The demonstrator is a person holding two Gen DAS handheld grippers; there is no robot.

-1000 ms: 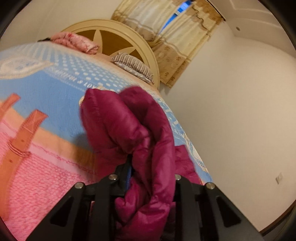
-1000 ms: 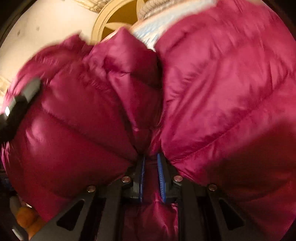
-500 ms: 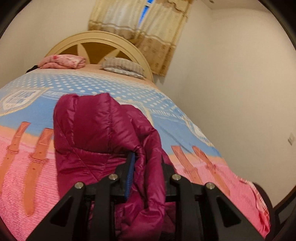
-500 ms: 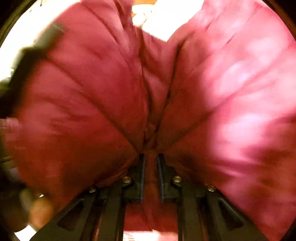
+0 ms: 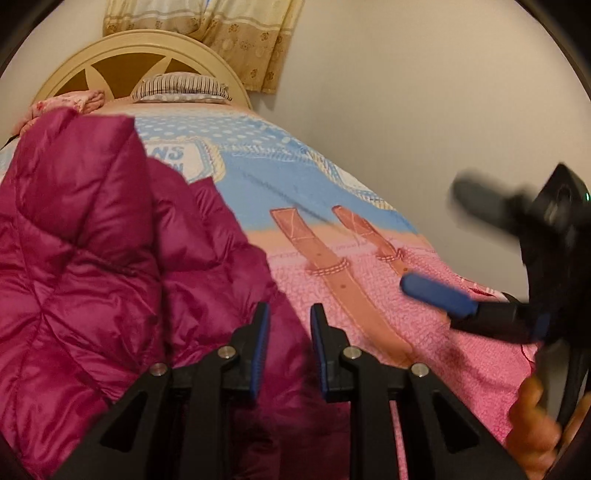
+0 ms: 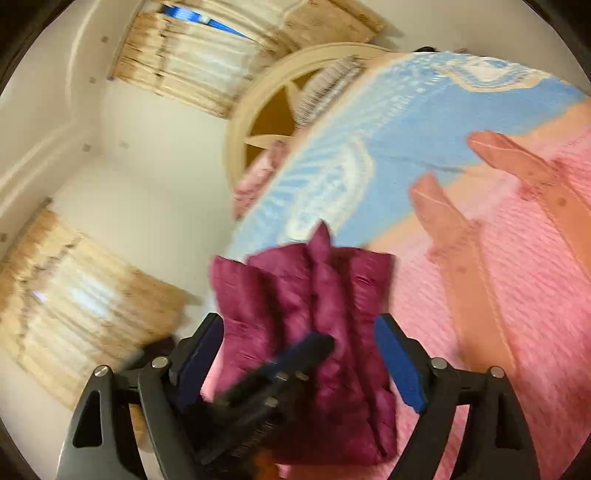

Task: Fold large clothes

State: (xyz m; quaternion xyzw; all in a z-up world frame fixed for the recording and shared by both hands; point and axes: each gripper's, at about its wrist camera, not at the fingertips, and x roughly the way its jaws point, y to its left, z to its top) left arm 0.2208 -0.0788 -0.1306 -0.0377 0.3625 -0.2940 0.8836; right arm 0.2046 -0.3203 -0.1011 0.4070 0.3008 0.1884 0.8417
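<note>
The dark red padded jacket point(image 5: 92, 258) lies on the bed point(image 5: 369, 295), over the pink part of the cover and reaching up onto the blue part. In the left wrist view it fills the left side, and its near and left edges are cut off by the frame. In the right wrist view it shows as a folded stack, but the whole picture is smeared, so its seams and edges are hard to read.

The left gripper point(image 5: 289, 350) sits low over the jacket's right edge. Its fingers stand close together with a narrow gap between the blue pads. Dark red cloth shows in shadow through that gap, but I cannot tell whether any of it is nipped between the pads. From the right wrist view this gripper is only a dark blur in front of the jacket.

The right gripper point(image 6: 297, 325) has its fingers spread wide; they have just been opening. The jacket shows in the gap between them but lies beyond, on the bed, and neither pad presses on it. In the left wrist view this gripper point(image 5: 458, 251) hangs blurred over the bed's right edge, well apart from the jacket. Part of the person's hand point(image 5: 535, 432) shows beneath it, cut off at the corner.

At the far end a striped pillow point(image 5: 181, 86) and a pink folded cloth point(image 5: 74, 103) lie before the round headboard point(image 5: 140, 48). The jacket partly hides the cloth. A curtain point(image 5: 229, 29) hangs behind.
</note>
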